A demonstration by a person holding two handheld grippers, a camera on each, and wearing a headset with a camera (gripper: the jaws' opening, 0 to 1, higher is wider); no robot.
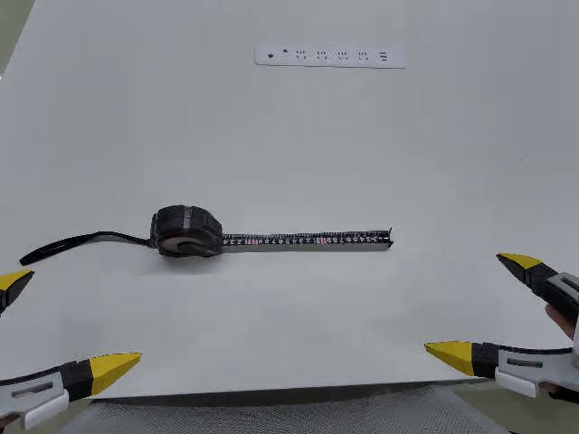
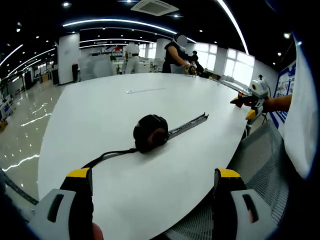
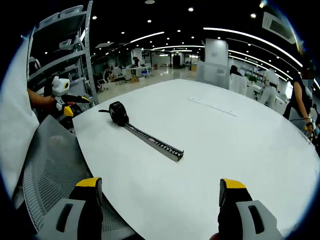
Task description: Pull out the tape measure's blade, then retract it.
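White table (image 1: pixel 289 136) | tape measure (image 1: pixel 186 231) ahead, between left gripper (image 1: pixel 86 316) and right gripper (image 1: pixel 461 301) | jaws spread

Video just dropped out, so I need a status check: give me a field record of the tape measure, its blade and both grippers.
tape measure: black case resting on table
blade: extended, flat, untouched
strap: trails opposite the blade
left gripper: open, holding nothing, apart from case
right gripper: open, holding nothing, apart from blade
power strip: far side
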